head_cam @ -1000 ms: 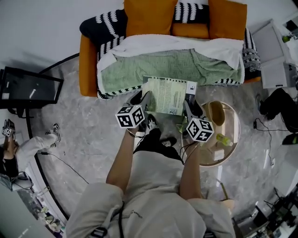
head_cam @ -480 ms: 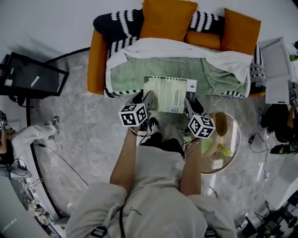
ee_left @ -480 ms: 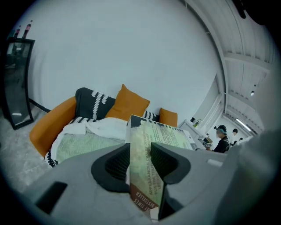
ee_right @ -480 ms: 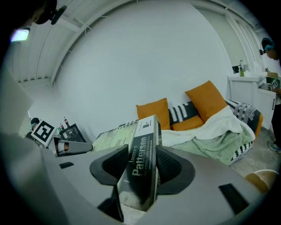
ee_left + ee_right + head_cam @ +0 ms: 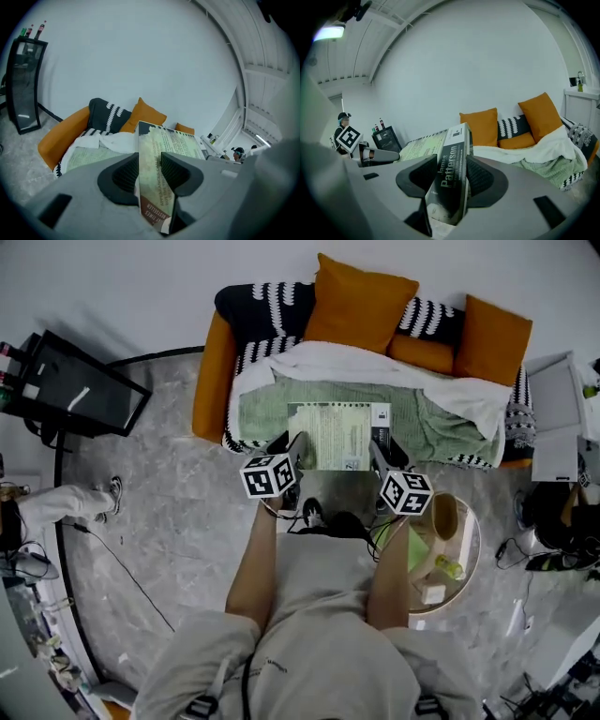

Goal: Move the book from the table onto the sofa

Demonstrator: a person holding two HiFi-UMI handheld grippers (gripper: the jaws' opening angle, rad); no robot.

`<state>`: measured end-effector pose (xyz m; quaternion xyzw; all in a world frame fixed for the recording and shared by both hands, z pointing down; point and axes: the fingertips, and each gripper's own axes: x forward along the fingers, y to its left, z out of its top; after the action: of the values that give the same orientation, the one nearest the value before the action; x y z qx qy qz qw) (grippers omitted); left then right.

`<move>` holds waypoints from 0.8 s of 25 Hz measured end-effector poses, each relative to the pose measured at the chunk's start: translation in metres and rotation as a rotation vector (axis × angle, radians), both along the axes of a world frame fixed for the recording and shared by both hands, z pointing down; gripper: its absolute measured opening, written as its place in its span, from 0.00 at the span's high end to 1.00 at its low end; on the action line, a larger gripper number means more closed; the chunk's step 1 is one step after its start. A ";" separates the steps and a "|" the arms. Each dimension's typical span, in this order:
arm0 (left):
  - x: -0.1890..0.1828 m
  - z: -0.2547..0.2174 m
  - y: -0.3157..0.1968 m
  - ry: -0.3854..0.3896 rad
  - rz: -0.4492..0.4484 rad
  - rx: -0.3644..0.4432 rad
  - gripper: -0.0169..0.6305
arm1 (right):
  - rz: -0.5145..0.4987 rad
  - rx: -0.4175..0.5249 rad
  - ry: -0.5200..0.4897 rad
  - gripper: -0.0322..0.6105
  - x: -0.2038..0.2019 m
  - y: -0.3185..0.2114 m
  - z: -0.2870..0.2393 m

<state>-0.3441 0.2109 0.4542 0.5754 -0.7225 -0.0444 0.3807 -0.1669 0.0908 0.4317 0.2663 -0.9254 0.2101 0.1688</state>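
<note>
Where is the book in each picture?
Head view: book, centre, cover facing up.
Left gripper view: book, bottom centre, edge-on, clamped between the jaws.
Right gripper view: book, bottom centre, spine showing, clamped between the jaws.
Shared landmark: the big orange cushion beyond it.

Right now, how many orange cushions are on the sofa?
3. A large orange cushion leans mid-back on the sofa; a second cushion leans at the right end; a flat cushion lies between them. Blankets may hide more.
</note>
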 end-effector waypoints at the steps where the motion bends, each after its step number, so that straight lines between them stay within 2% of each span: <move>1: -0.005 -0.002 -0.002 -0.005 -0.003 0.004 0.74 | 0.000 0.008 -0.002 0.65 -0.005 -0.001 -0.003; 8: -0.029 -0.009 0.000 -0.026 0.006 -0.019 0.74 | 0.008 -0.028 -0.022 0.65 -0.030 -0.002 -0.001; 20: -0.060 -0.015 -0.016 -0.007 -0.052 0.012 0.74 | -0.058 0.022 -0.008 0.65 -0.064 -0.021 -0.015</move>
<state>-0.4045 0.1953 0.4396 0.5588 -0.7382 -0.0566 0.3735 -0.2311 0.0693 0.4164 0.2404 -0.9356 0.1962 0.1683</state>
